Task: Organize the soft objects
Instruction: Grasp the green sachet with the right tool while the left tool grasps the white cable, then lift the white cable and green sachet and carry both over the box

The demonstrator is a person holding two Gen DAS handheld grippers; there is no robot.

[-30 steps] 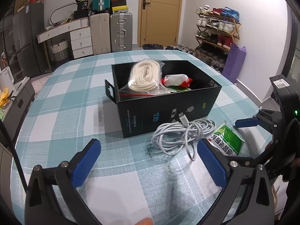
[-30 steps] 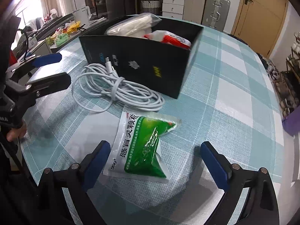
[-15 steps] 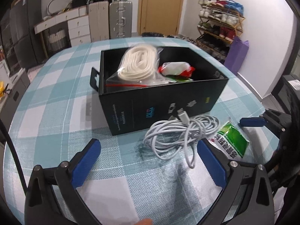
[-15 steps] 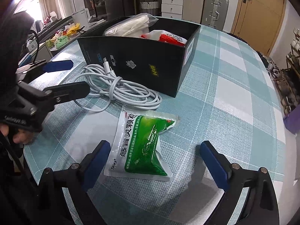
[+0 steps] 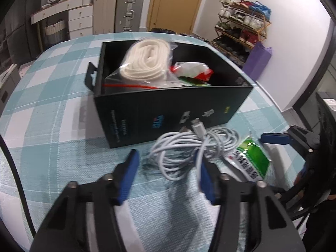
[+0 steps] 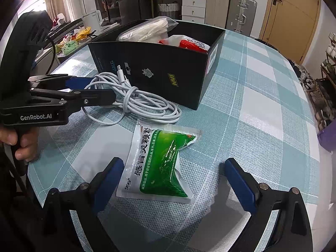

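The white cable coil (image 5: pixel 193 149) lies on the checked counter (image 5: pixel 52 147) against the black box (image 5: pixel 168 109), between the left gripper (image 5: pixel 167 166) jaws — parted, contact unclear through blur. The green sachet (image 6: pixel 161 163) lies flat between the right gripper (image 6: pixel 172 178) jaws, spread wide and released. Both grippers point low along the counter. Box contents — a bagged white roll (image 5: pixel 147 61) — partly hidden.

A wooden door (image 5: pixel 174 2) stands in the white wall; left of it suitcases (image 5: pixel 130 10) and white drawers (image 5: pixel 80 21), right of it a shoe rack (image 5: pixel 241 29).
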